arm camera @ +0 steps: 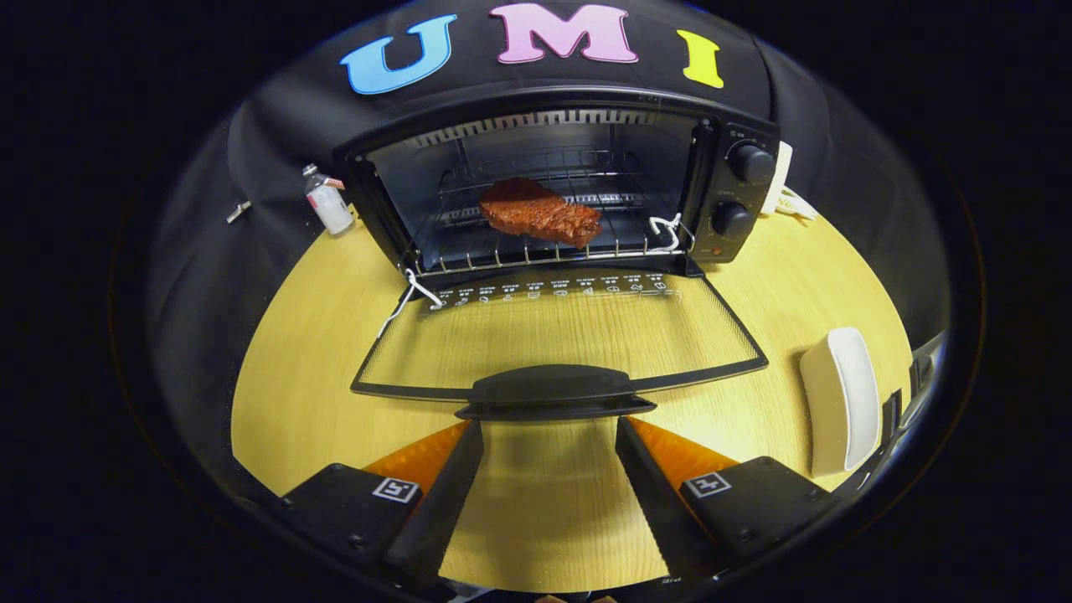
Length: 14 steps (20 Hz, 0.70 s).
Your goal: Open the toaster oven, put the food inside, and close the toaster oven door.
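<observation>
Currently my gripper (548, 427) is spread wide and holds nothing, its fingertips just short of the handle (553, 389) of the lowered door (569, 335). The steak (540, 211) lies on the rack (536, 247) inside the toaster oven (561, 184).

We see the black toaster oven (569, 180) standing on the pale wooden surface (301, 368) with its glass door (557, 335) swung fully down and lying flat, its black handle (553, 387) just ahead of the tips of our tongs (548, 427), whose two fingers are spread apart with nothing between them. Inside, a brown, steak-like piece of food (540, 211) rests on the wire rack (536, 243), near the middle of the cavity. Two black knobs (749, 163) sit one above the other on the panel beside the opening.
</observation>
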{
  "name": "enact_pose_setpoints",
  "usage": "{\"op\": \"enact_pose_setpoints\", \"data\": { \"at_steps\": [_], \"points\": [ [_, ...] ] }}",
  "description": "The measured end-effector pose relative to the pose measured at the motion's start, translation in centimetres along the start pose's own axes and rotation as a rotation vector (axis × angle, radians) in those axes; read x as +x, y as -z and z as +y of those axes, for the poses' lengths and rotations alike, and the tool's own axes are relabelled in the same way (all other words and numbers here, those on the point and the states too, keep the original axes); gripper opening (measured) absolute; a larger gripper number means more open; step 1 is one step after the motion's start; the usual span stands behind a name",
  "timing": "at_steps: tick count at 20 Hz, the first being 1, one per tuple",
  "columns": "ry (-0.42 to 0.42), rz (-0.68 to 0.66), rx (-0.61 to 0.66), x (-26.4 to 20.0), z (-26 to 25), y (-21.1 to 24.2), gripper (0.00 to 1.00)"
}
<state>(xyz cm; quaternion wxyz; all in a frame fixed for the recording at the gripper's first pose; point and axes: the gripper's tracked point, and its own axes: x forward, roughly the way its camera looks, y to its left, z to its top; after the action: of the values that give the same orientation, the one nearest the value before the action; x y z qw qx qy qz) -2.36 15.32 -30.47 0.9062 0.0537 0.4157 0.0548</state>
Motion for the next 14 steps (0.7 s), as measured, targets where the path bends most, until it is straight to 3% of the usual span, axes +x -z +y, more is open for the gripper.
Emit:
{"op": "enact_pose_setpoints", "data": {
  "at_steps": [14],
  "points": [
    [-0.040,-0.099,0.024,-3.6,0.5,-4.4,0.98]
  ]
}}
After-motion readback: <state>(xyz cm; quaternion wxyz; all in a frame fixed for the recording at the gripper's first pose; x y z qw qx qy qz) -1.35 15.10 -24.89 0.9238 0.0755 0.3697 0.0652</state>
